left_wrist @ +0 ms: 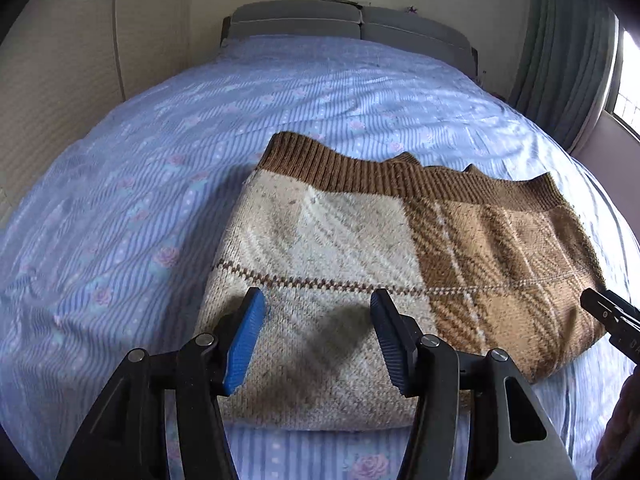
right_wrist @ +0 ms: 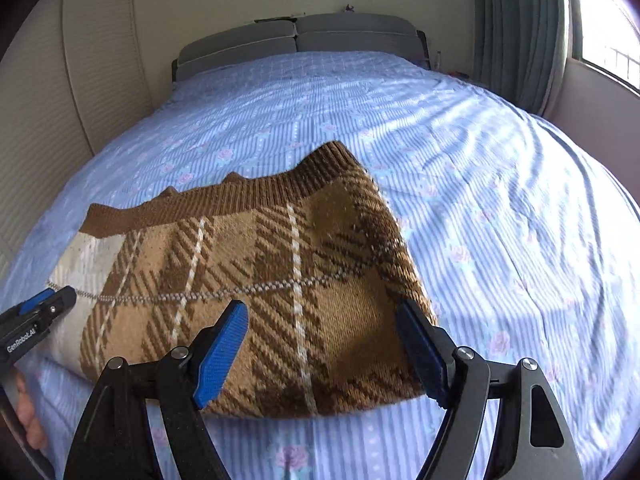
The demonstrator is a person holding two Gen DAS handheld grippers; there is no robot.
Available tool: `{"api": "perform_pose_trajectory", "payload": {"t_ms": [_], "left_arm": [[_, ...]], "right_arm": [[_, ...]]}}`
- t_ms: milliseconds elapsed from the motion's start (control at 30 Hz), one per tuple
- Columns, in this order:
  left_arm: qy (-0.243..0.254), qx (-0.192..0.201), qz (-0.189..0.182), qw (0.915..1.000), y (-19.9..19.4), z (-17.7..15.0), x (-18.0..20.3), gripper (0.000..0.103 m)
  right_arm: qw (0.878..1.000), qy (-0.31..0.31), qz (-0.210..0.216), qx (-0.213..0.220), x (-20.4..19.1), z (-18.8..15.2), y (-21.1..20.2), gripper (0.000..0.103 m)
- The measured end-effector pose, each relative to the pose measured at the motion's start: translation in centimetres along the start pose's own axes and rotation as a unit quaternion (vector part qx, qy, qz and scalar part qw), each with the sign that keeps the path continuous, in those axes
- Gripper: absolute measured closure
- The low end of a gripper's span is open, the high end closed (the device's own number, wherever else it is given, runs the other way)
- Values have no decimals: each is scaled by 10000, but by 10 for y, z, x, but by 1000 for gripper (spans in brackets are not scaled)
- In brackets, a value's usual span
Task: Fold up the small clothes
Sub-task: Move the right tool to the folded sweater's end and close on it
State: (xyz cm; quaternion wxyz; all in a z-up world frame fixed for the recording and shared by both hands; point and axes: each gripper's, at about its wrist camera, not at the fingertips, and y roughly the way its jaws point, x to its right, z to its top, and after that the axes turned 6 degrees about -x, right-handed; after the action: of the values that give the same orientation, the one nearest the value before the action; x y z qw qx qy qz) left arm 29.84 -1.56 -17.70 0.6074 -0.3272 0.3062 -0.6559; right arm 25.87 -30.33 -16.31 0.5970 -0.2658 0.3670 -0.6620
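Folded plaid sweater (left_wrist: pixel 360 264) lying on the striped bed sheet (left_wrist: pixel 120 220), both claws spread wide and holding nothing.

Left gripper (left_wrist: pixel 318 338) poised over the cream half, right gripper (right_wrist: pixel 322 346) over the brown half; long axis running left to right across both, ribbed hem (right_wrist: pixel 240 200) on the far side. Near folded edge just below each claw's fingertips. Sweater's right end fully visible only from the right wrist; cream left end only from the left.

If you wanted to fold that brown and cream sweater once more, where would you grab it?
Probably by its near edge, coming in low from the front. The sweater lies flat on the bed, so only its edges offer a lip to pinch. The left hand-held gripper and right hand-held gripper already hang open above that edge.
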Motion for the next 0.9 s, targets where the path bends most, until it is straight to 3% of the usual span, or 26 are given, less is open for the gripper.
{"api": "perform_pose_trajectory", "payload": {"t_ms": [67,200,533,733,900], "left_arm": [[74,60,115,9999,2,-3,1,48],[142,82,270,9995,1,-3,7,48],[41,122,-5,9999,-31,-11,23,48],[89,91,-163,9998,-44,-20,43,48],[111,25,-150,9998,-45,-21,51,48]], "right_arm": [[9997,29,23,-249,5,-5,14,26],[9997,101,113,-169,9,-5,10,25],[9943,906,551,150,50,-34,-44,24],[9739,1878,1265,-164,82,-58,-30,24],[9601,2282,1605,-202,87,-60,-14,24]]}}
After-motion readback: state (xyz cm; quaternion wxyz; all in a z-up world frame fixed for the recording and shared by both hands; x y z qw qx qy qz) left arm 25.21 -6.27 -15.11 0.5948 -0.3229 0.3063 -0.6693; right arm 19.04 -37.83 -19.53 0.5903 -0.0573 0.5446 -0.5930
